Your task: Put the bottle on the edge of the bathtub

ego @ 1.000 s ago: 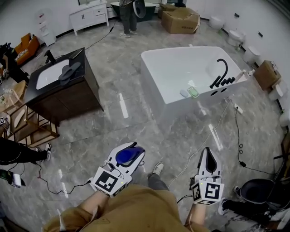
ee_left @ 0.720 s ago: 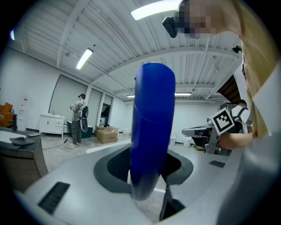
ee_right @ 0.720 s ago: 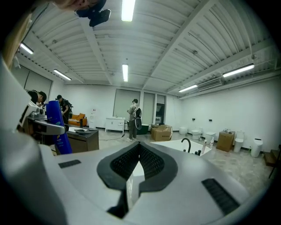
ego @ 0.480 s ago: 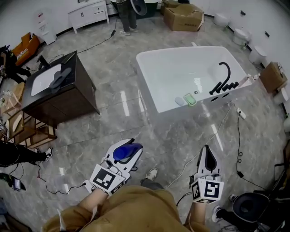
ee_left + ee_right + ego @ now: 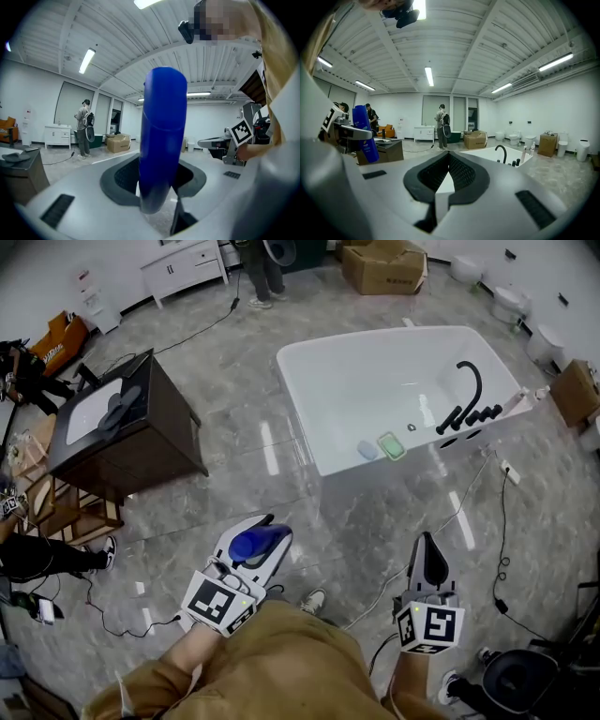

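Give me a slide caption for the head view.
Left gripper holds a blue plastic bottle, white bathtub ahead; right gripper shut, empty.

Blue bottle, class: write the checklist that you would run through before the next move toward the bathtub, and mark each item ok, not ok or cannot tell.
1. Blue plastic bottle gripped: ok. The left gripper is shut on it, and it stands upright.
2. Right gripper free: ok, shut and empty.
3. White bathtub edge within reach: not ok. A stretch of grey marble floor lies between.
4. Bare spot on the edge: ok. A green soap dish takes part of the near edge; the rest looks bare.
5. Path clear: not ok. A white cable crosses the floor ahead.
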Demonstrator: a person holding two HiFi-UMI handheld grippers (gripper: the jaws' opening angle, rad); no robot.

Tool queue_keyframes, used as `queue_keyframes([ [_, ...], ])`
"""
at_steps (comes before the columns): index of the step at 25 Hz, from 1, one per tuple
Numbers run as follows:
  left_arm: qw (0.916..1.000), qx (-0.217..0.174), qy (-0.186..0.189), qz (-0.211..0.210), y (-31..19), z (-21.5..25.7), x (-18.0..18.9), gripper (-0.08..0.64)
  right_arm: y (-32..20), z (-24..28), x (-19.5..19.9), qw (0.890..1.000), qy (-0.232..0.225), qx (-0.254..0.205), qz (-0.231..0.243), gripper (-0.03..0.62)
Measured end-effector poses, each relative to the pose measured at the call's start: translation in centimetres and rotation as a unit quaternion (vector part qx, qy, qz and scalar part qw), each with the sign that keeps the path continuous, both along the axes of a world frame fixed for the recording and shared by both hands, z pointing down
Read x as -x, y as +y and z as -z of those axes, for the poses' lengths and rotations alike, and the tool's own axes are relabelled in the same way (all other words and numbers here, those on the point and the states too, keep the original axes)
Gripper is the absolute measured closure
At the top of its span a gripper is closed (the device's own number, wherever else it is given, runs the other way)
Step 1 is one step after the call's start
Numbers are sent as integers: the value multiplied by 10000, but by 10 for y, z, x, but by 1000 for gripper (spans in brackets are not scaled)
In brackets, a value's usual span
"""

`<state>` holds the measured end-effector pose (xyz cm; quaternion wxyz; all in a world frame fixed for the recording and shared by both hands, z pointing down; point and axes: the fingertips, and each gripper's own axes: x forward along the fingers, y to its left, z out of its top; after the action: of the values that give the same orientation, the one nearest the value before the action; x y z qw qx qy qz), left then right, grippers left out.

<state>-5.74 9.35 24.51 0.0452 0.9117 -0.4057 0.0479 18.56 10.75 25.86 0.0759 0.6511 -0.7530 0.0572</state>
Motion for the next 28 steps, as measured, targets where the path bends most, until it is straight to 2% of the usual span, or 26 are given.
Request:
queue_keyframes([
  [8,9999,15,-64,82,-10,-2,1,407,-4,-6,3,10000,-45,33,72,588],
  [16,9998,-23,-58,-181,-43,-8,-13,407,-17,4,-12,9994,147,52,-312,588],
  [21,9995,80,-40,-302,-75,-17,-7,407,-46,2,10,9991,210,163,-317,588],
  [28,9993,31,-54,-358,-122,-19,3,407,-91,0,41,9990,324,266,-165,588],
])
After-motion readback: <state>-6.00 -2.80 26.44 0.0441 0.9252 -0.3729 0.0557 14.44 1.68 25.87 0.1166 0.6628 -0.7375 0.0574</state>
